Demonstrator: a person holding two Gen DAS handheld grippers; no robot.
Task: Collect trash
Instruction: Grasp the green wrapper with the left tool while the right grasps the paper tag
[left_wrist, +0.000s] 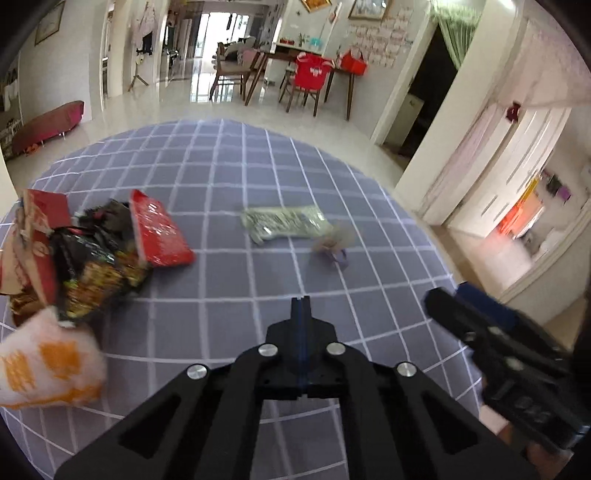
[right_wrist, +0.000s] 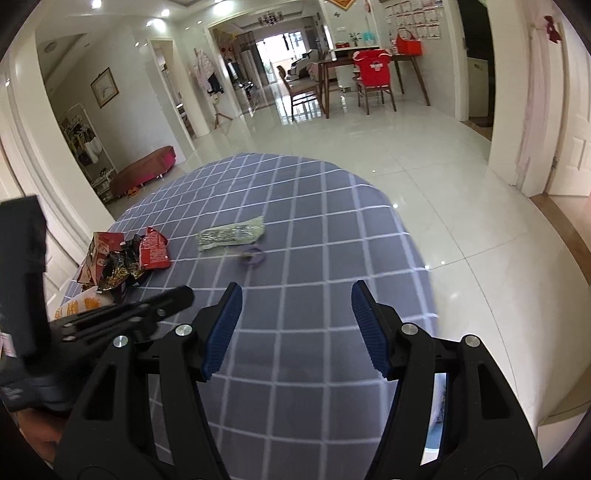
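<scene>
Print on the snack wrappers (left_wrist: 92, 254) is too blurred to read.

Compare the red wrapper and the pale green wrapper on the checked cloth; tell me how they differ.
The red wrapper is glossy red; the pale green wrapper is whitish-green with dark print. The red wrapper leans against a heap of other packets; the pale green wrapper lies flat, apart from the heap, beside a small purple ring. Both lie on the checked cloth, untouched by either gripper.
</scene>
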